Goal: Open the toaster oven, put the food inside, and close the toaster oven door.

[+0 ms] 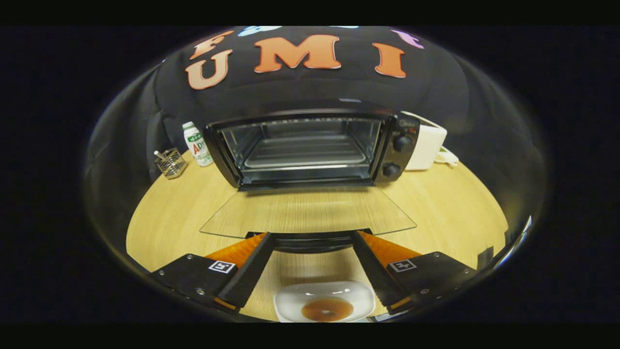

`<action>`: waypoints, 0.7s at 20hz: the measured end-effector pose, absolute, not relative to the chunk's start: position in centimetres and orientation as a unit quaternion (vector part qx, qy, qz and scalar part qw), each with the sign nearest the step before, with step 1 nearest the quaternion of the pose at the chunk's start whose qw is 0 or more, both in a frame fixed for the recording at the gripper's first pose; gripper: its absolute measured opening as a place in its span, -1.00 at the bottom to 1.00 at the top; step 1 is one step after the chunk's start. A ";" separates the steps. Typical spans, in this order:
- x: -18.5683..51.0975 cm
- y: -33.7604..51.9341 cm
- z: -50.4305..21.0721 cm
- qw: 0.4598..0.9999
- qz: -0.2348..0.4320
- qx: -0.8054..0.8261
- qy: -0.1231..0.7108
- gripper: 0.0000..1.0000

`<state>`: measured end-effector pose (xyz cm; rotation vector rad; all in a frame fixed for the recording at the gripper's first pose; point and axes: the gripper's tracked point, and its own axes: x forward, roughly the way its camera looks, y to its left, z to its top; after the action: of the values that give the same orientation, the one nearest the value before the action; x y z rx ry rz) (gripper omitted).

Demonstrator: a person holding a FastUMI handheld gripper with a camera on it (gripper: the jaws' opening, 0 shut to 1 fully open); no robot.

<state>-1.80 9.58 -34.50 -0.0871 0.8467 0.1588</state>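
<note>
Oven (310,148) door (308,213) lying fully open; gripper (310,242) jaws spread wide, holding nothing. Next: closing squarely on dish (324,301) rim, keeping food (327,309) level.

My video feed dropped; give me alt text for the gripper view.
The toaster oven stands open, its glass door folded flat onto the wooden table. The tongs are spread open at the door's handle; a white dish of brown food sits between them.

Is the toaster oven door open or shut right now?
Open. The glass door lies folded down flat over the table ahead of the toaster oven, exposing its rack. The gripper is open, fingertips at the door's handle.
</note>
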 end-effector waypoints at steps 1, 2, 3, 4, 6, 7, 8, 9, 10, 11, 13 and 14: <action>-2.0 9.5 -35.4 0.904 0.073 -0.035 0.420 0.99; -2.2 9.4 -36.7 0.899 0.069 -0.035 0.430 0.98; -2.3 9.3 -37.4 0.897 0.069 -0.039 0.435 0.98; -2.4 9.3 -37.9 0.897 0.070 -0.045 0.435 0.98; -2.6 9.2 -38.3 0.897 0.075 -0.058 0.432 0.98; -2.8 9.2 -38.5 0.895 0.076 -0.061 0.434 0.98; -3.0 9.0 -38.7 0.894 0.075 -0.059 0.437 0.98; -3.0 8.8 -38.9 0.893 0.074 -0.057 0.439 0.98; -3.3 8.7 -38.8 0.895 0.073 -0.055 0.438 0.98; -3.4 8.8 -38.8 0.894 0.075 -0.049 0.440 0.98; -3.9 8.5 -38.2 0.895 0.073 -0.042 0.437 0.98; -4.0 8.1 -37.6 0.899 0.073 -0.040 0.431 0.98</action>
<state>-4.01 8.07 -37.60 -0.0838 0.8925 0.1503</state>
